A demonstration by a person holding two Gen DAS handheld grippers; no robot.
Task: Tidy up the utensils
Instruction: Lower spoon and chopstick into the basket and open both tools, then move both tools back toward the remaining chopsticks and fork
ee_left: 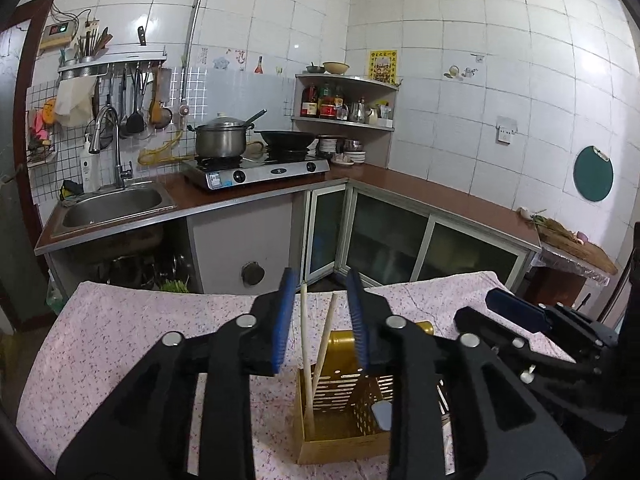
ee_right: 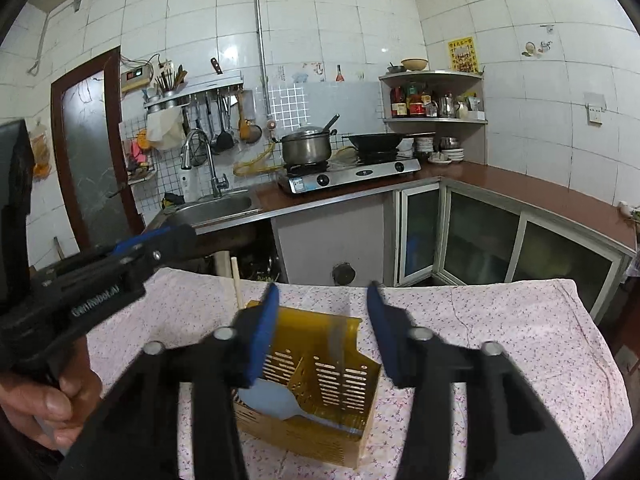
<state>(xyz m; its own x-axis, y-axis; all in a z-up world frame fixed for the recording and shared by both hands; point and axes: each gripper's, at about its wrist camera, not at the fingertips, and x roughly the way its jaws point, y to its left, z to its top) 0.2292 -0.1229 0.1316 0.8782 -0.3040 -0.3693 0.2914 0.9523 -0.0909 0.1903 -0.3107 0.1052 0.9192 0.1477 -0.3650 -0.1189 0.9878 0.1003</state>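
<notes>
Left tool (ee_left: 320,320) open around two chopsticks (ee_left: 306,340) standing in the yellow utensil caddy (ee_right: 320,392), frame centre; right tool (ee_right: 324,332) open, empty.

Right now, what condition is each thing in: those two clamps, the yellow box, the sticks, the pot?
left gripper: open, chopsticks between its fingers, untouched
right gripper: open, nothing held
chopsticks: standing in the holder
yellow holder: upright on the cloth
spatula: inside the holder
pot: lidded, on the stove

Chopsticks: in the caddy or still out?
In. Both chopsticks stand tilted in the yellow caddy, lower ends inside its left compartment, tops sticking out between the open left claw pads, untouched.
</notes>
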